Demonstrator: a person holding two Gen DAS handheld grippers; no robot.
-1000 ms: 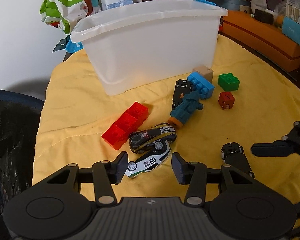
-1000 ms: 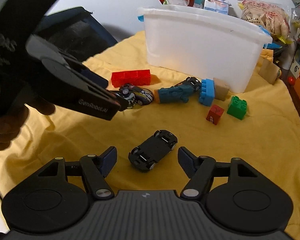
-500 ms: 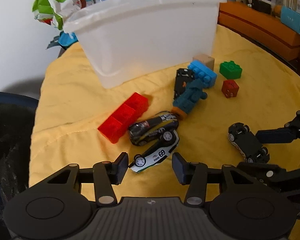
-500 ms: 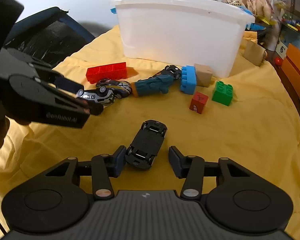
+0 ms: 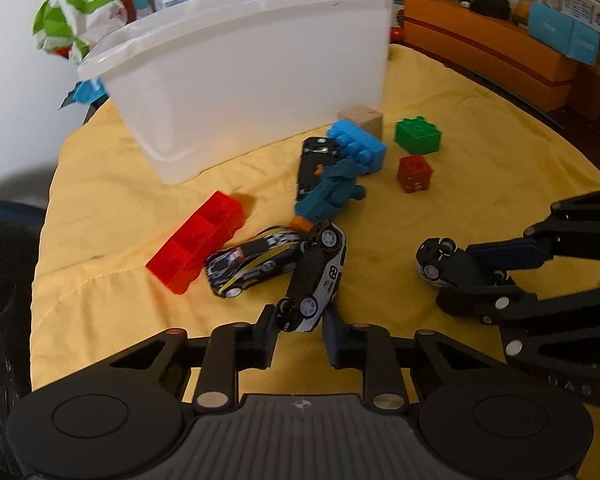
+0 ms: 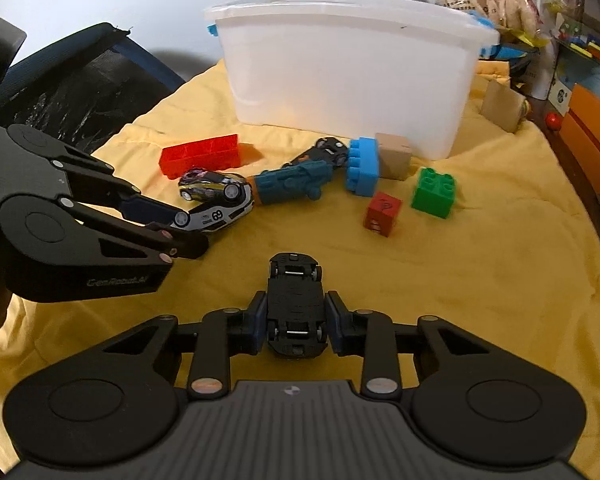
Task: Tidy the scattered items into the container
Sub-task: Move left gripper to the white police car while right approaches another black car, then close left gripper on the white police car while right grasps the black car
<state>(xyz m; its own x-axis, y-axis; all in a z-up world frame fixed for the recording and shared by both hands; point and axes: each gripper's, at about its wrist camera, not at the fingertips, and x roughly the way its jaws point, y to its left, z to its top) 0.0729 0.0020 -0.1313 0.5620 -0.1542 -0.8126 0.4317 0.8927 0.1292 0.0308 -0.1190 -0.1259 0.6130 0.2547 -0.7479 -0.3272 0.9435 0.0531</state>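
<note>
Yellow cloth [image 6: 480, 280], each closing hand-held gripper pinching a car (left [image 5: 298, 330] white [image 5: 320, 276], right [image 6: 296, 322] black [image 6: 296, 308]).

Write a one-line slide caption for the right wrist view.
Right gripper closing on an upturned black toy car, white tub beyond.

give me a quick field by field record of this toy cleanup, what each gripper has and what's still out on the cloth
left gripper: jaws closing on white toy car
right gripper: jaws closing on upside-down black toy car
container: white tub, on yellow cloth
still loose: red brick, dark striped car, blue brick, green brick, red cube
</note>
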